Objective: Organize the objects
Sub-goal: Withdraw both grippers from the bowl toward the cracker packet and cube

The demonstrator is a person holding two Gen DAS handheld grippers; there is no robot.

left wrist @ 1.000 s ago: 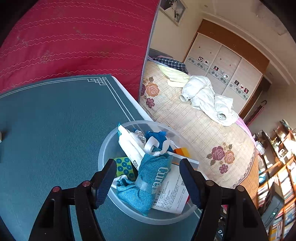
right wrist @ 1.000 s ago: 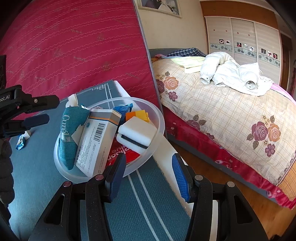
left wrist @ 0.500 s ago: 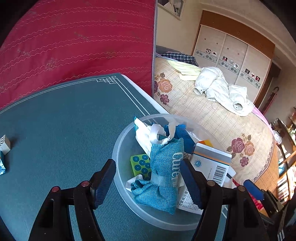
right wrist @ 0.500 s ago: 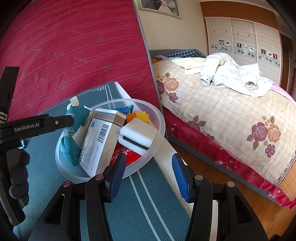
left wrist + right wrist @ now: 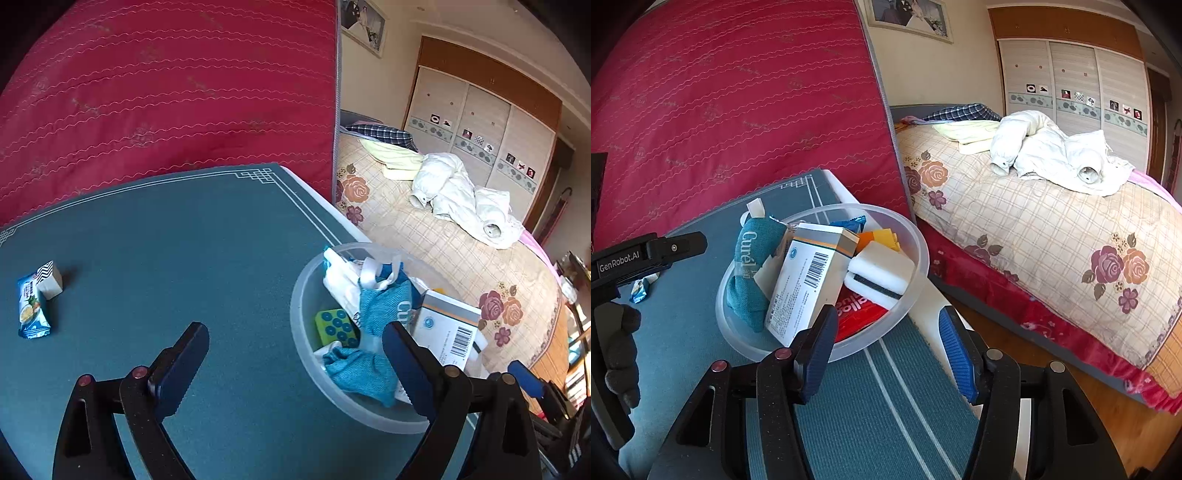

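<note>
A clear bowl (image 5: 306, 332) sits at the table's (image 5: 166, 258) right edge, beside the bed (image 5: 1034, 229), already heaped with gathered items: a teal pouch (image 5: 369, 332), a white box (image 5: 809, 284) with a barcode, a sponge (image 5: 882, 269), a green dotted block (image 5: 336, 326), a red packet (image 5: 862, 308) beneath them. The bowl appears to be the collecting point, so most of the sorting looks done.

Two things remain loose on the far left of the table, well apart from the bowl: a blue snack packet (image 5: 32, 310) and a small white cube (image 5: 50, 280), touching or nearly touching each other.

The left gripper (image 5: 295, 365) hangs over the table beside the bowl, its jaws opening wide with nothing pinched; one finger overlaps the bowl's rim in view, the other stands over bare cloth. The spread suggests it has nothing to carry and is being readied for the leftover pair.

The right gripper (image 5: 886, 343) waits just short of the bowl's near rim, jaws opening slightly, about halfway apart and empty. Its place near the rim may be meant to steady the bowl so close to the table's edge, though that cannot be told. A gloved hand (image 5: 622, 350) shows at the left of the right view.
</note>
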